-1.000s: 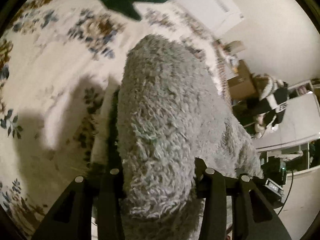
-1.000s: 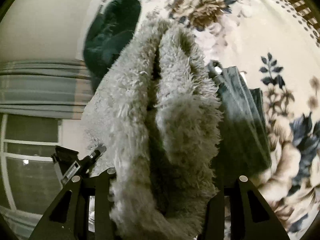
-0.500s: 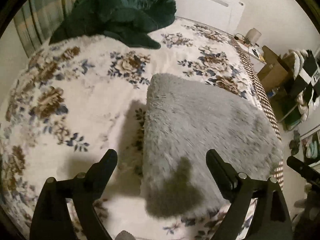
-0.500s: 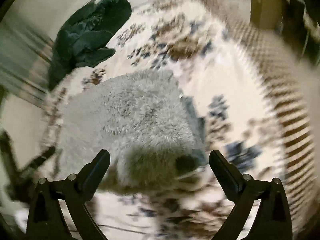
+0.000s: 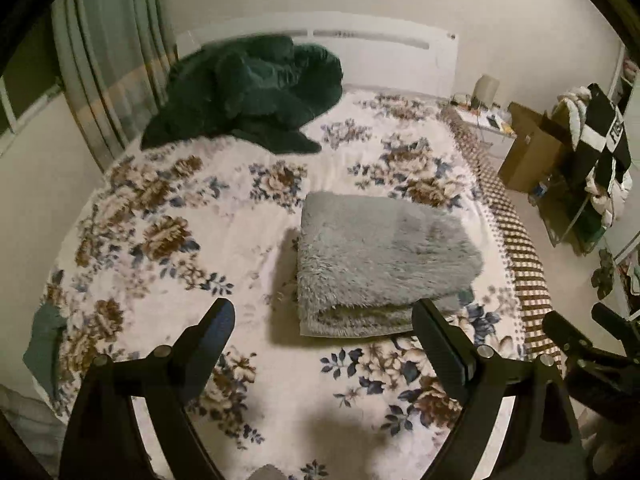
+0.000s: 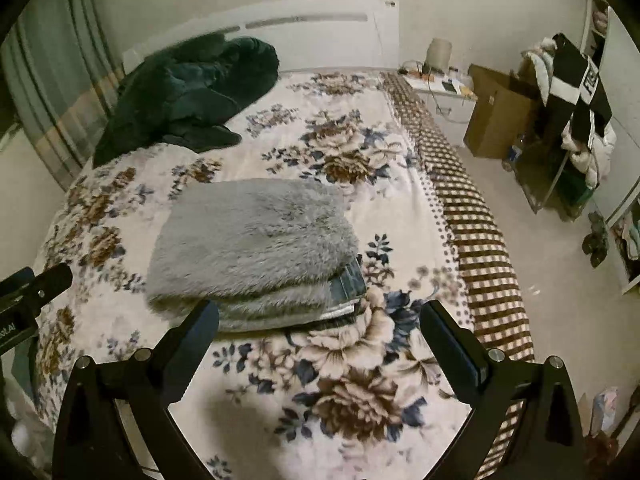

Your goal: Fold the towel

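Observation:
A fluffy grey towel [image 5: 380,256] lies folded in a thick stack on the floral bedspread [image 5: 168,216]. From the right wrist view the same towel [image 6: 256,240] shows a dark blue-grey layer sticking out beneath its right corner. My left gripper [image 5: 324,320] is open, held back from the towel's near edge with nothing between its fingers. My right gripper [image 6: 320,320] is also open and empty, just short of the towel's front fold. The right gripper's body [image 5: 592,344] shows at the left view's right edge.
A dark green blanket [image 5: 248,92] is heaped near the white headboard [image 5: 380,48]. The bed's checkered edge [image 6: 476,240] runs along the right, with floor beyond. A cardboard box [image 6: 496,116], a nightstand [image 6: 436,88] and a clothes-laden rack [image 6: 576,92] stand to the right.
Both grippers let go of the grey towel, opened wide and pulled back. The towel now rests folded on the bed, farther away from both cameras.

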Available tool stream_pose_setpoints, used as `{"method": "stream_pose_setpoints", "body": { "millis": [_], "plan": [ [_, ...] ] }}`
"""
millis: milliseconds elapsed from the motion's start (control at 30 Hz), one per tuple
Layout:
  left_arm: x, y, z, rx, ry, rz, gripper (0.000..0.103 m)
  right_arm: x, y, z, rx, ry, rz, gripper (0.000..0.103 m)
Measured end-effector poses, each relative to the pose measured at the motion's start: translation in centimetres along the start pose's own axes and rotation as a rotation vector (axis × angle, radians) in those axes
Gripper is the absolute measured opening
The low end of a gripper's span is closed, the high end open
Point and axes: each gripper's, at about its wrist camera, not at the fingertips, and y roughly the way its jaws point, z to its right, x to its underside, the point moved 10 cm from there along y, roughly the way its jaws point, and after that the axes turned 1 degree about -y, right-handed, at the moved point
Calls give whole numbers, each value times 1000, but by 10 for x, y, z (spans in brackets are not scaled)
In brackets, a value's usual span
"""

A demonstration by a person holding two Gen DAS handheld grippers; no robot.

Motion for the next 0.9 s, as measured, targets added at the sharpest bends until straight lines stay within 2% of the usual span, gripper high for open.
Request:
{"method": "stream_pose_setpoints", "body": {
  "millis": [433,700,900],
  "plan": [
    [40,-161,12,-32,-4,126,90,41,-223,12,-32,-34,184,102],
    [62,-232,16,-50,-31,184,90,77,-332,16,-89,-59,257,102],
    [71,-261,18,-35,-40,205,90,93,-396,26,-93,-56,299,102]
  ]
}}
